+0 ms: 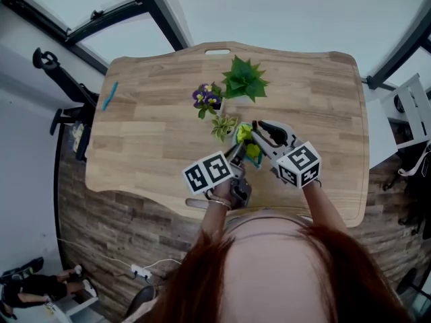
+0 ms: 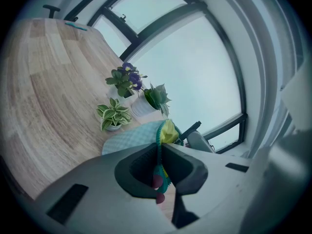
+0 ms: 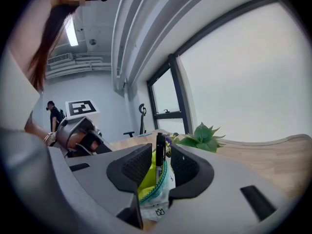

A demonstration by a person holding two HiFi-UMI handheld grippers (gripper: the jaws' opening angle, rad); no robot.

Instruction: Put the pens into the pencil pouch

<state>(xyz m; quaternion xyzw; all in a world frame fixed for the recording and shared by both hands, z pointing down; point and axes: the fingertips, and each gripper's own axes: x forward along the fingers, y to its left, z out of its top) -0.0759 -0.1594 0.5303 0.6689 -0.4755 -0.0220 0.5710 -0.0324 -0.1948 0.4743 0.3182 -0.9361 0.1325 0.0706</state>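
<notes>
A mint pencil pouch [image 1: 247,140] with a teal zipper and yellow-green lining hangs above the table's near middle, between both grippers. My left gripper [image 2: 160,165] is shut on the pouch's zipper edge [image 2: 159,147]; in the head view, the left gripper [image 1: 237,156] is just left of the pouch. My right gripper [image 3: 161,155] is open around a black pen [image 3: 159,145]. The pen stands upright in the pouch's open mouth [image 3: 155,191], with a gap to each pad. In the head view, the right gripper [image 1: 264,132] reaches the pouch from the right. A teal pen [image 1: 109,95] lies at the table's far left edge.
Three potted plants stand just beyond the pouch: a purple flower [image 1: 207,98], a large green plant [image 1: 244,79] and a small variegated one [image 1: 223,125]. The wooden table [image 1: 148,133] stretches wide on the left. An office chair [image 1: 64,86] stands off its left side.
</notes>
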